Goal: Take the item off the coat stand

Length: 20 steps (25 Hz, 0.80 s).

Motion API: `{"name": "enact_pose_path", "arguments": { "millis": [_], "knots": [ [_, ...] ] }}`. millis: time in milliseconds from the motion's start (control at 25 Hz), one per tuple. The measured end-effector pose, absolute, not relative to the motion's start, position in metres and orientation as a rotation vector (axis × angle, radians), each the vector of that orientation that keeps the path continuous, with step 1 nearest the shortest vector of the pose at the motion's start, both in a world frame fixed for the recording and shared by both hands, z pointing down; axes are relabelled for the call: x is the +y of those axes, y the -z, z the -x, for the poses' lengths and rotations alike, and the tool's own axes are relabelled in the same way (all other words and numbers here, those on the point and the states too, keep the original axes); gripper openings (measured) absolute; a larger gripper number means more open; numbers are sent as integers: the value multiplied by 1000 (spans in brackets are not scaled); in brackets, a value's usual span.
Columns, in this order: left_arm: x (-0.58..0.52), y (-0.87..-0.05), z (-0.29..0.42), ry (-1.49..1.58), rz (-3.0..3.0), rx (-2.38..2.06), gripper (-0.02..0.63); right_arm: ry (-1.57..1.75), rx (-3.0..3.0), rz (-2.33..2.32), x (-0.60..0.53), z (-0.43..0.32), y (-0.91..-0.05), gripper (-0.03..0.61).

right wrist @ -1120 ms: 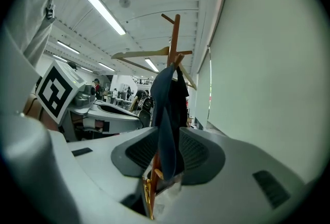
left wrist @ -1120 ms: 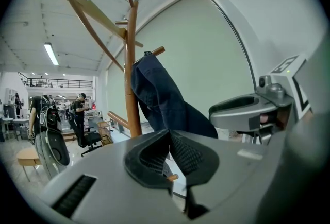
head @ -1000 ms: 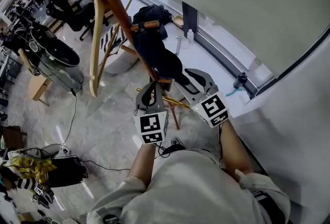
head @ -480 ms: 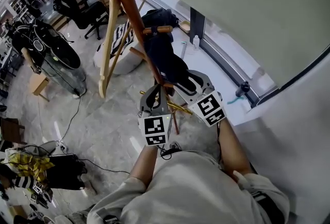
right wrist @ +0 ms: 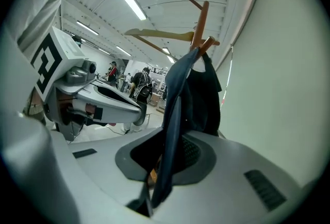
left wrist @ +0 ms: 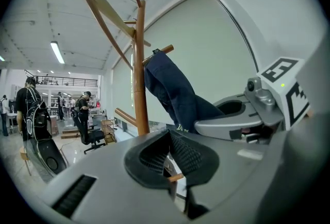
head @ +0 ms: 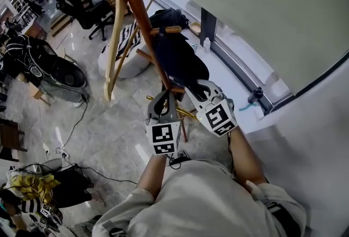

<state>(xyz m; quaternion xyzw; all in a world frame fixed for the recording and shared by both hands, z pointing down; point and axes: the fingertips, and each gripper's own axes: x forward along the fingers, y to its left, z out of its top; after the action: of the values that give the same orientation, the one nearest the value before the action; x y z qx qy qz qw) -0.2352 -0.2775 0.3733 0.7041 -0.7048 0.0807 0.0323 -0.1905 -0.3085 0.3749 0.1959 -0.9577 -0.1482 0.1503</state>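
A wooden coat stand [head: 143, 18] rises on my left, with a dark navy garment [head: 177, 59] hung over one peg. My right gripper [head: 192, 89] is at the garment's lower end. In the right gripper view its jaws [right wrist: 157, 166] are closing, and a strip of the garment [right wrist: 175, 115] runs down between the pads and is pinched there. My left gripper [head: 163, 97] hovers beside the pole, lower down, shut with nothing in it. In the left gripper view the garment [left wrist: 170, 94] droops from the stand [left wrist: 139, 89] towards the right gripper [left wrist: 242, 120].
A white ledge [head: 240, 75] runs along the wall and carries a small bottle [head: 206, 44] and a black panel [head: 208, 20]. A pale wooden frame [head: 113, 50] leans left of the stand. An office chair [head: 90, 12], black bags [head: 43, 67] and floor cables [head: 82, 165] lie beyond.
My right gripper has shifted a little left to the garment's lower end and its jaws have come together on the cloth. The left gripper has barely moved. The black bags at left have drifted leftwards.
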Motion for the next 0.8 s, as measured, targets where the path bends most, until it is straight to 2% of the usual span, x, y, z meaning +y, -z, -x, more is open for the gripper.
{"name": "enact_pose_path", "arguments": {
  "millis": [800],
  "knots": [
    [-261, -369, 234, -242, -2176, -2175, 11, 523, -2777, -592, -291, 187, -351, 37]
  ]
}}
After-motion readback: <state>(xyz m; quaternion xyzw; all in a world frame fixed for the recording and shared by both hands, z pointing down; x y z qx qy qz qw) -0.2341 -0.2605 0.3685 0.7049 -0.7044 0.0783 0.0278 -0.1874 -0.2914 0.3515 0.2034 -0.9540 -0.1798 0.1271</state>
